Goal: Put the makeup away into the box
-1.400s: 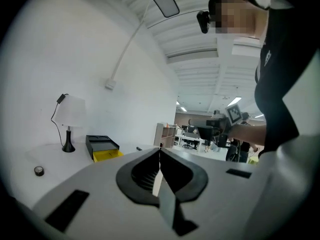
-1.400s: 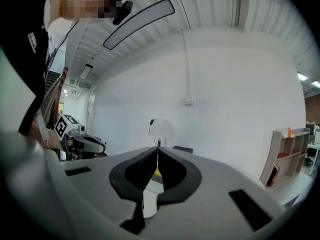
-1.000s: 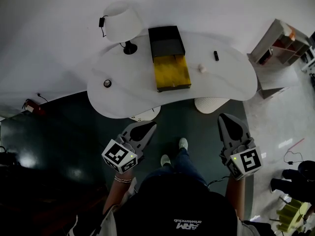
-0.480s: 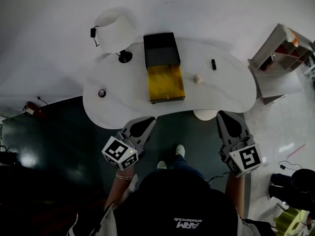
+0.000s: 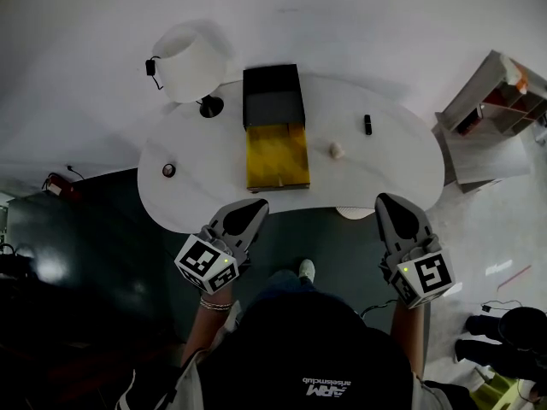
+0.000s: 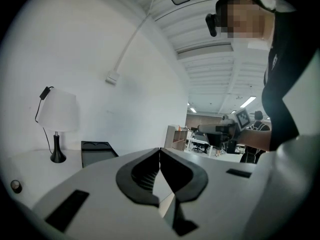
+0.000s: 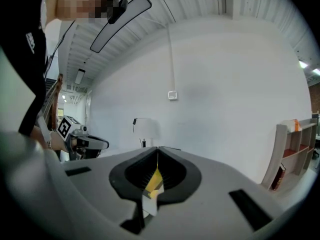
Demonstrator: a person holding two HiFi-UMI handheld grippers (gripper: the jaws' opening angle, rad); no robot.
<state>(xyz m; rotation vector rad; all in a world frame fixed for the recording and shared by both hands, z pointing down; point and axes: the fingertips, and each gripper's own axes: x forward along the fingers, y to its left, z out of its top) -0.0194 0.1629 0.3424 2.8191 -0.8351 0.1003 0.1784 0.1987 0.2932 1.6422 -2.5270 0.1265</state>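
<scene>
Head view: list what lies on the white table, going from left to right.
small round dark item → lamp base → black-and-yellow box → small beige item → small black stick

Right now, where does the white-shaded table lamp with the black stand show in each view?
Head view: white-shaded table lamp upper left, just left of the black box.
Left gripper view: far left, left of the shut left gripper.
Right gripper view: small, centre, just above the shut right gripper.
Shared landmark: that black box, immediately right of the lamp.
</scene>
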